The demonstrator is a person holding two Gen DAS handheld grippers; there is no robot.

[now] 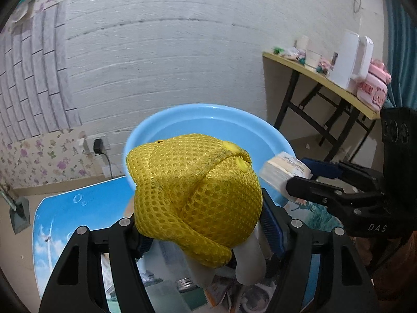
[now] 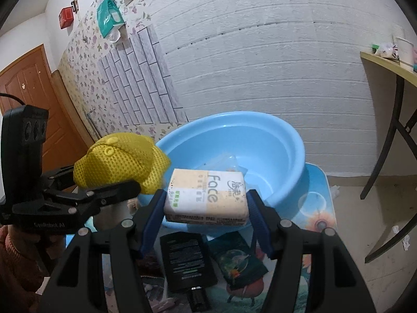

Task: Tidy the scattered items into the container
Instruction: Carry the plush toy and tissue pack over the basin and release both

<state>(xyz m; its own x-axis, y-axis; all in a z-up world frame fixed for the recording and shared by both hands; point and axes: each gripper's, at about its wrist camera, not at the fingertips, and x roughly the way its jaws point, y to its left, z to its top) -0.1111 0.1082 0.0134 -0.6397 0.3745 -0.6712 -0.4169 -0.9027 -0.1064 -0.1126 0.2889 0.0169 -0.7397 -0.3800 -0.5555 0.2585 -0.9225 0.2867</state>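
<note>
A low table (image 2: 316, 210) w/ a printed top (blue sky, bubbles, flowers) is seen in both wrist views; a light-blue plastic basin (image 2: 273, 140) is set on its far part, against a white brick-textured wall (image 2: 247, 60). Floral wallpaper and a grey tile-pattern panel are fitted to the wall at left; a brown door (image 2: 28, 88) is seen further left in the right wrist view. A plug w/ cable (image 1: 98, 146) is fitted low on the wall. A side table (image 1: 323, 83) w/ black legs stands at right, loaded w/ cups and misc. containers; the floor is beige. The left gripper (image 1: 198, 224) is clamped on a yellow mesh cap (image 1: 192, 193), held above the table just in front of the basin's near rim. The right gripper (image 2: 206, 203) is clamped on a tissue pack (image 2: 206, 195) marked "Face", pads pressed on both short ends; the pack is held over the near rim of the basin. A clear wrapper-like item is seen inside the basin, type not determinable. A black flat bottle (image 2: 187, 258) and a dark printed packet (image 2: 239, 263) lie on the table below the right gripper, beside each other. An orange-brown sleeve is visible behind the left gripper
</note>
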